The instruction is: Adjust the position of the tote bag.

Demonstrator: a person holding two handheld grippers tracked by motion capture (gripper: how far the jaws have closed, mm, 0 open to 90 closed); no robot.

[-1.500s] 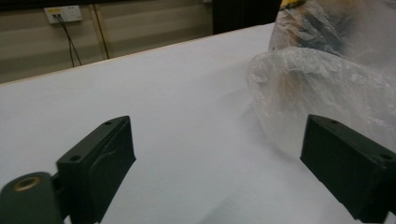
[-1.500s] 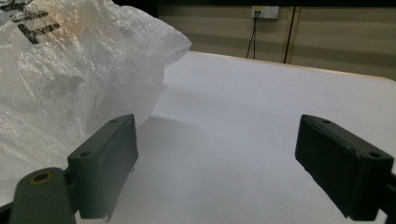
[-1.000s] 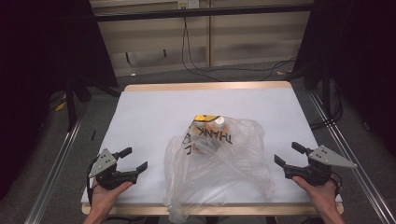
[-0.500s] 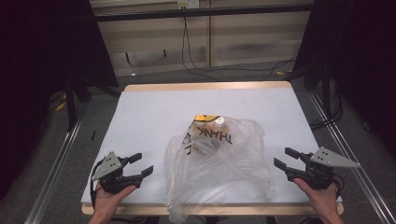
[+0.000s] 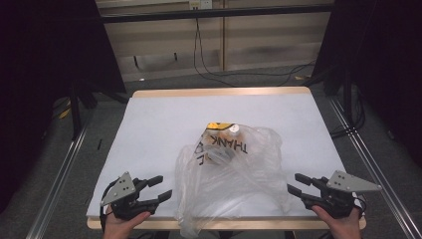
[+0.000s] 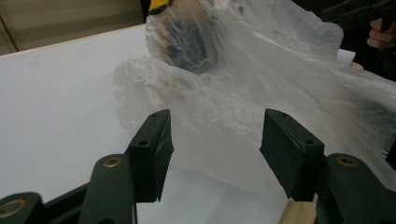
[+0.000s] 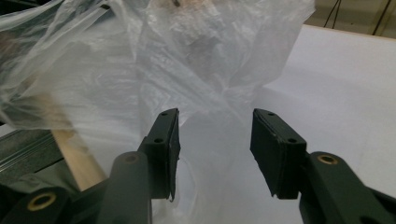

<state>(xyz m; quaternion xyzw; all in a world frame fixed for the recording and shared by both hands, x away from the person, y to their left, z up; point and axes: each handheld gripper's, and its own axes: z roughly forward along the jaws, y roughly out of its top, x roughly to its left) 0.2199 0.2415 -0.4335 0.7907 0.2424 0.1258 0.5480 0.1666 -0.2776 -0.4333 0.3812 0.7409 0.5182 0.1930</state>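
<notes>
A crumpled clear plastic bag printed "THANK" lies on the white table top, reaching the front edge. Inside it at the far end are a yellow-edged item and a small white cap. My left gripper is at the bag's left side, its jaws partly apart after just closing. In the left gripper view the bag sits just beyond the gripper, untouched by the pads. My right gripper is at the bag's right side, jaws also just closing, with loose plastic between them at the gripper, not pinched.
The table has a wooden rim. Metal rails run along the floor on both sides. Cables lie on the floor behind the table. Dark curtains flank the scene.
Both grippers have moved inward toward the bag, and the jaws of each stand narrower than before. The bag has not moved.
</notes>
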